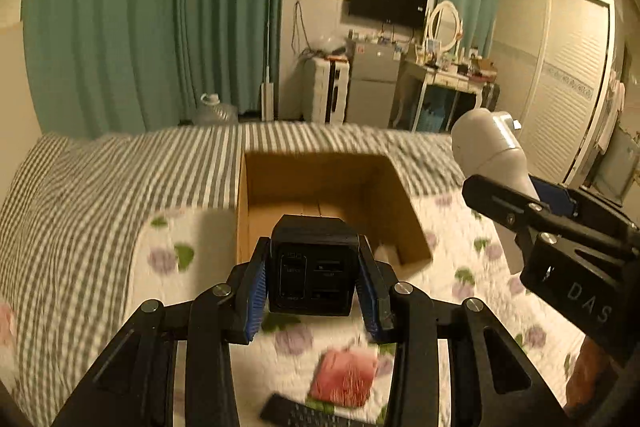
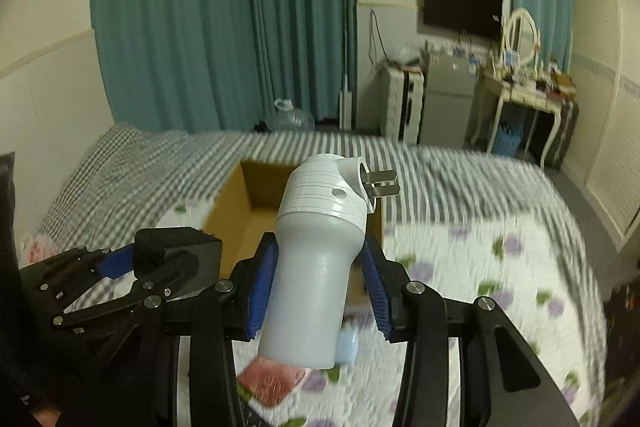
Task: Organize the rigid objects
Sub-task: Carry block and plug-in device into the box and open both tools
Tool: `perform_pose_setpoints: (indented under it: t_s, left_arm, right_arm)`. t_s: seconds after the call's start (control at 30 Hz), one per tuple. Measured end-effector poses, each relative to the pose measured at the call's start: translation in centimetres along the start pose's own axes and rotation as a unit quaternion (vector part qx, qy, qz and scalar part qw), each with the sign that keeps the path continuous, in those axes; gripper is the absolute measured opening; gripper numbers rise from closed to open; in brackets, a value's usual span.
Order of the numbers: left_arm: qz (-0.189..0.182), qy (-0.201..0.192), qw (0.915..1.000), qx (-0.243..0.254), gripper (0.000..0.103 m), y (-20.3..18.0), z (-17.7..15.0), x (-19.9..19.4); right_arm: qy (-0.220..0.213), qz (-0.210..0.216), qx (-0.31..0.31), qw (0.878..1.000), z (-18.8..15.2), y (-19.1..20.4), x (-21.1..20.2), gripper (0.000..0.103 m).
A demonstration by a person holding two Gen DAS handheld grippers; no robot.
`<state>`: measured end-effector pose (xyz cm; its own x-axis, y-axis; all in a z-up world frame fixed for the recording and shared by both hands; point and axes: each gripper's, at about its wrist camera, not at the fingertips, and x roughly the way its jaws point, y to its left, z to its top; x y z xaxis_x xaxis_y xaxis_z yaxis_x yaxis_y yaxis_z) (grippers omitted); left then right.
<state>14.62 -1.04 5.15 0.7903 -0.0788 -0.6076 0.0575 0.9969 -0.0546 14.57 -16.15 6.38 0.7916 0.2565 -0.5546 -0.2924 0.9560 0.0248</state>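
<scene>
My left gripper (image 1: pixel 314 285) is shut on a black box-shaped device (image 1: pixel 313 265) and holds it above the bed, just before an open cardboard box (image 1: pixel 256 187). My right gripper (image 2: pixel 320 281) is shut on a white cylindrical appliance with a two-prong plug (image 2: pixel 320 251), held above the bed near the same box (image 2: pixel 232 203). The right gripper (image 1: pixel 556 223) with the white appliance (image 1: pixel 490 151) shows at the right of the left wrist view. The left gripper (image 2: pixel 120 263) with the black device (image 2: pixel 180 255) shows at the left of the right wrist view.
A red flat item (image 1: pixel 346 377) and a black remote (image 1: pixel 304 415) lie on the floral quilt (image 1: pixel 184 307) below the grippers. A small light-blue object (image 2: pixel 348 347) lies under the white appliance. A striped sheet (image 1: pixel 100 179) covers the far bed. Curtains, fridge and dresser stand beyond.
</scene>
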Motion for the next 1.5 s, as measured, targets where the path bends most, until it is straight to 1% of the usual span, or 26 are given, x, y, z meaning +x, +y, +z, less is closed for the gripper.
perform_pose_setpoints:
  t_s: [0.17, 0.3, 0.4, 0.53, 0.7, 0.8, 0.93, 1.07, 1.1, 1.13, 1.17, 1.23, 1.27, 1.37, 1.43, 1.5]
  left_arm:
    - [0.011, -0.015, 0.9997, 0.014, 0.039, 0.5, 3.5, 2.0]
    - [0.018, -0.019, 0.9993, 0.028, 0.039, 0.6, 4.8, 4.7]
    - [0.022, -0.008, 0.9992, 0.033, 0.039, 0.9, 4.8, 7.5]
    - [0.025, 0.012, 0.9985, 0.046, 0.039, 1.1, 4.3, 11.6]
    - [0.024, 0.026, 0.9975, 0.061, 0.039, 1.0, 3.3, 15.1]
    - [0.021, 0.033, 0.9973, 0.061, 0.039, 0.8, 2.6, 16.5]
    - [0.025, 0.043, 0.9969, 0.061, 0.039, 0.4, 1.5, 17.7]
    - [0.023, 0.064, 0.9962, 0.054, 0.039, 0.0, 0.8, 17.9]
    - [0.022, 0.072, 0.9958, 0.051, 0.041, -0.1, 0.6, 17.8]
    - [0.023, 0.079, 0.9954, 0.049, 0.041, -0.2, 0.5, 17.5]
    - [0.024, 0.075, 0.9957, 0.048, 0.042, -0.3, 0.4, 17.0]
    - [0.036, 0.049, 0.9969, 0.05, 0.049, -0.6, 0.9, 15.2]
    - [0.038, 0.033, 0.9973, 0.053, 0.057, -0.9, 1.4, 13.8]
    - [0.039, 0.022, 0.9978, 0.049, 0.058, -1.4, 2.7, 10.8]
    - [0.037, 0.017, 0.9984, 0.039, 0.06, -1.3, 3.4, 8.5]
    - [0.041, 0.011, 0.9987, 0.028, 0.063, -1.1, 3.8, 6.0]
  right_arm:
    - [-0.019, -0.003, -0.033, 0.999, 3.8, 0.3, 1.1, 0.042]
    - [-0.018, -0.005, -0.044, 0.999, 5.3, 0.5, 4.1, 0.042]
    - [-0.009, -0.007, -0.047, 0.999, 5.2, 0.5, 7.2, 0.042]
    - [0.014, -0.002, -0.036, 0.999, 4.3, -0.1, 11.6, 0.042]
    - [0.038, -0.002, -0.02, 0.999, 3.2, -1.6, 16.7, 0.042]
    - [0.046, -0.006, -0.022, 0.999, 2.7, -2.1, 18.6, 0.042]
    - [0.054, -0.013, -0.018, 0.998, 1.7, -2.5, 19.9, 0.042]
    - [0.063, -0.011, -0.012, 0.998, 1.3, -2.9, 19.6, 0.043]
    - [0.064, -0.014, -0.011, 0.998, 1.3, -3.0, 19.4, 0.043]
    - [0.065, -0.014, -0.01, 0.998, 1.4, -3.0, 19.1, 0.048]
    - [0.059, -0.018, -0.009, 0.998, 1.6, -3.2, 18.4, 0.061]
    - [0.047, -0.026, -0.004, 0.999, 2.0, -3.4, 16.9, 0.074]
    - [0.04, -0.025, 0.001, 0.999, 2.3, -3.6, 15.8, 0.077]
    - [0.032, -0.027, 0.0, 0.999, 3.2, -3.7, 13.0, 0.078]
    - [0.024, -0.04, -0.012, 0.999, 3.8, -3.6, 10.7, 0.078]
    - [0.015, -0.042, -0.021, 0.999, 4.3, -3.5, 7.8, 0.08]
